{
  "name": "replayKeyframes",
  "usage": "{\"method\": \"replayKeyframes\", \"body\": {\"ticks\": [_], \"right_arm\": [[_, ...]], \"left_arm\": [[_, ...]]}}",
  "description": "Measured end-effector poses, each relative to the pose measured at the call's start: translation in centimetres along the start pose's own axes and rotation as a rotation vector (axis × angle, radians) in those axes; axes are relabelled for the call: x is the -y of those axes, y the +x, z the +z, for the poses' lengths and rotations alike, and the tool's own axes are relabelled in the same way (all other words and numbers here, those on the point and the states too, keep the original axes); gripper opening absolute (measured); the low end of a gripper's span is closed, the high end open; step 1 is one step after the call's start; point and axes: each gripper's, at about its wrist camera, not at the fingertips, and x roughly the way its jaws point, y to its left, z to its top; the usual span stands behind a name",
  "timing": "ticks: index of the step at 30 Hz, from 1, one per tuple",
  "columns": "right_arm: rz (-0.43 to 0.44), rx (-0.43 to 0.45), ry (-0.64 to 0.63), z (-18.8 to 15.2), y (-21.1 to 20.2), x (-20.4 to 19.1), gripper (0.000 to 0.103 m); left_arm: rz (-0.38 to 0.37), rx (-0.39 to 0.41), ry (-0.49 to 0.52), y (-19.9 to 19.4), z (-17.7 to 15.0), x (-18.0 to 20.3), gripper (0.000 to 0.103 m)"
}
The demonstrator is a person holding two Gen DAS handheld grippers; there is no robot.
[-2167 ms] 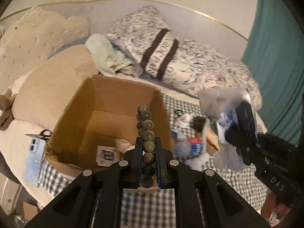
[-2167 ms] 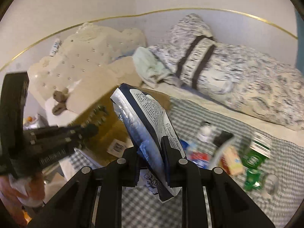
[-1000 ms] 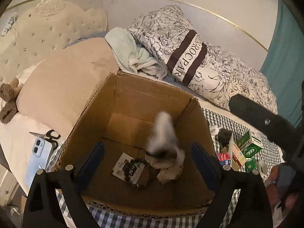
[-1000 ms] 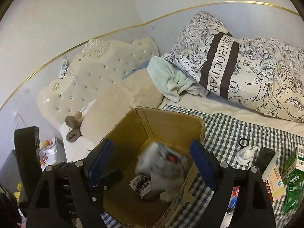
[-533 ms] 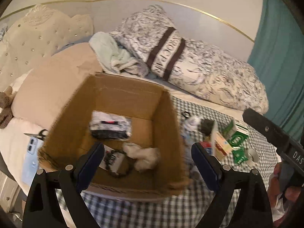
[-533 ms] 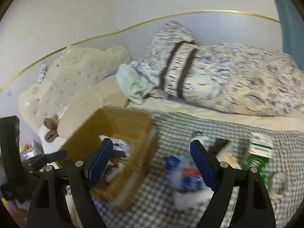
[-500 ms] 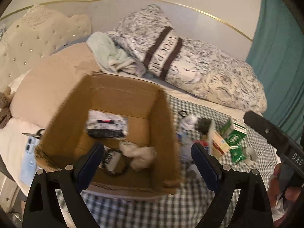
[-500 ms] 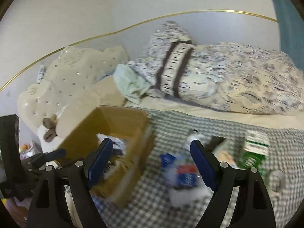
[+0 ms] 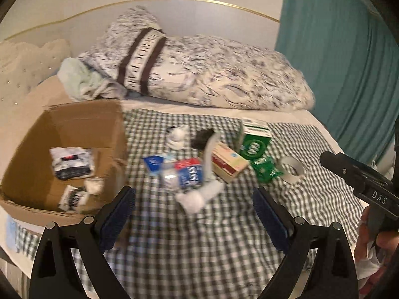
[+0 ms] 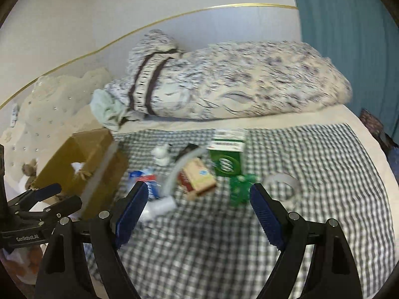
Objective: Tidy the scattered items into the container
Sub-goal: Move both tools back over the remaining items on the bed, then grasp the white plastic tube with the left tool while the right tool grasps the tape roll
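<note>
Left wrist view: showing left gripper (image 9: 194, 211) jaws wide, holding nothing; cardboard box (image 9: 74, 122) at left already containing a few items; green carton (image 9: 254, 142), tape roll (image 9: 291, 169) and other clutter lying centre on the bed.

Right wrist view: showing right gripper (image 10: 197, 211) jaws wide and empty, hovering above the same pile; most tidying remaining.

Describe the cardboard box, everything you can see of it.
The box is plain brown corrugated cardboard, open-topped, its flaps and edges worn and frayed. It sits on the bed, at the left edge of the checked cloth, left of the scattered items. Inside lie a tissue pack, a crumpled white item and a small printed card. Neither gripper touches it.
</note>
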Motion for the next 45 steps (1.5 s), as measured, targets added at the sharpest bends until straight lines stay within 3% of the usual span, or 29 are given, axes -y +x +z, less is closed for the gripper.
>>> {"method": "replayKeyframes", "body": {"ticks": [6, 21, 29, 38, 45], "right_arm": [[-0.04, -0.023, 0.047, -1.0, 0.9, 3.6, 0.084], [-0.14, -0.145, 0.09, -2.1, 8.5, 8.4, 0.084], [-0.193, -0.202, 0.138, -2.8, 11.3, 11.5, 0.084], [-0.226, -0.243, 0.121, -2.7, 15.1, 12.7, 0.084], [-0.261, -0.268, 0.102, -2.4, 18.3, 13.6, 0.084]], "left_arm": [[-0.004, -0.049, 0.032, 3.1, -1.0, 1.7, 0.098], [-0.018, -0.159, 0.037, 12.4, -2.6, 1.9, 0.098], [0.029, -0.202, 0.045, 16.6, -3.1, 1.1, 0.098], [0.039, -0.248, -0.002, 19.5, -3.1, -0.4, 0.098], [0.032, -0.268, 0.02, 21.0, -3.4, -0.2, 0.096]]}}
